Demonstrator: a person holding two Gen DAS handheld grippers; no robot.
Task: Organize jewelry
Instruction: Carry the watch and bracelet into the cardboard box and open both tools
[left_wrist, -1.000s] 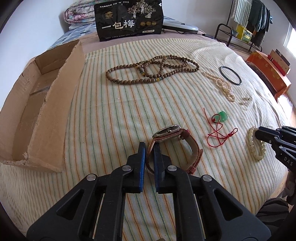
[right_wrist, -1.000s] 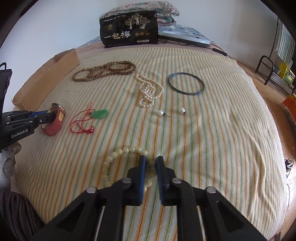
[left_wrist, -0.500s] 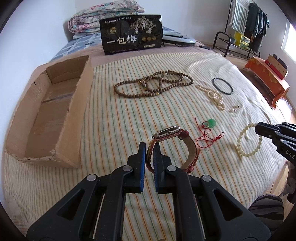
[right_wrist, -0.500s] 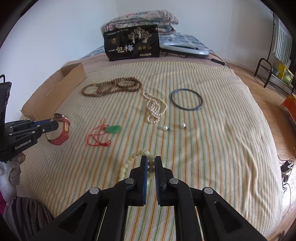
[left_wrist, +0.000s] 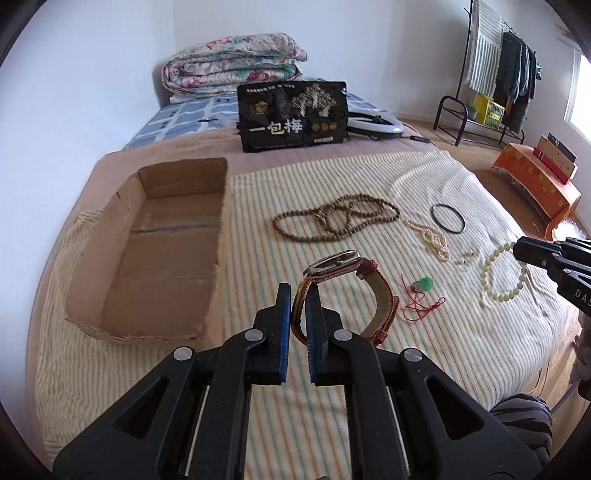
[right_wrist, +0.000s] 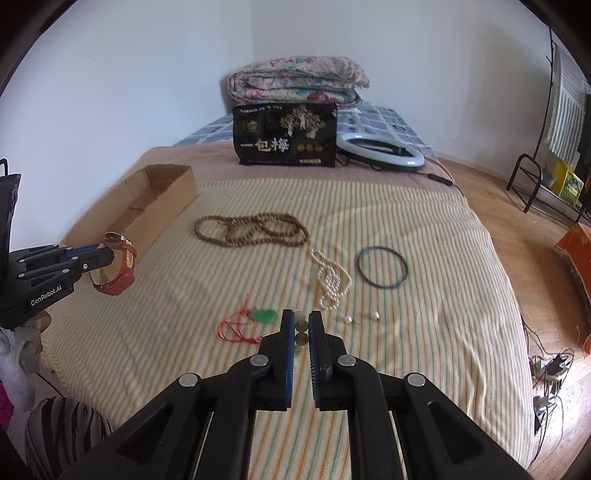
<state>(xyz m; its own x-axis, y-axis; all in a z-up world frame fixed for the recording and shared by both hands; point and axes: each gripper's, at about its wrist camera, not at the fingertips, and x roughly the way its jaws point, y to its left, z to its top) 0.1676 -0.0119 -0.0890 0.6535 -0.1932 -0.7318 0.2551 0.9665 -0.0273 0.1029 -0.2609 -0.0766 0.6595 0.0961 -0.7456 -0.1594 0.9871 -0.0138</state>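
Observation:
My left gripper (left_wrist: 298, 291) is shut on the red strap of a wristwatch (left_wrist: 345, 266) and holds it above the striped bedcover, right of an open cardboard box (left_wrist: 155, 251); the watch also shows in the right wrist view (right_wrist: 118, 266). My right gripper (right_wrist: 301, 319) is shut on a pale bead bracelet (right_wrist: 301, 330), which hangs lifted in the left wrist view (left_wrist: 498, 273). A brown bead necklace (right_wrist: 251, 230), a pearl strand (right_wrist: 330, 278), a dark bangle (right_wrist: 382, 266), two pearl earrings (right_wrist: 360, 318) and a green pendant on red cord (right_wrist: 255, 321) lie on the cover.
A black snack bag (right_wrist: 286, 136) stands at the back with folded quilts (right_wrist: 299, 81) and a ring light (right_wrist: 380, 149) behind it. A clothes rack (left_wrist: 495, 74) and an orange box (left_wrist: 535, 181) stand right of the bed. The bed edge drops off at the right.
Both grippers have risen and pulled back. The watch and the pale bracelet have come up off the cover with them. The box now shows fully at the left.

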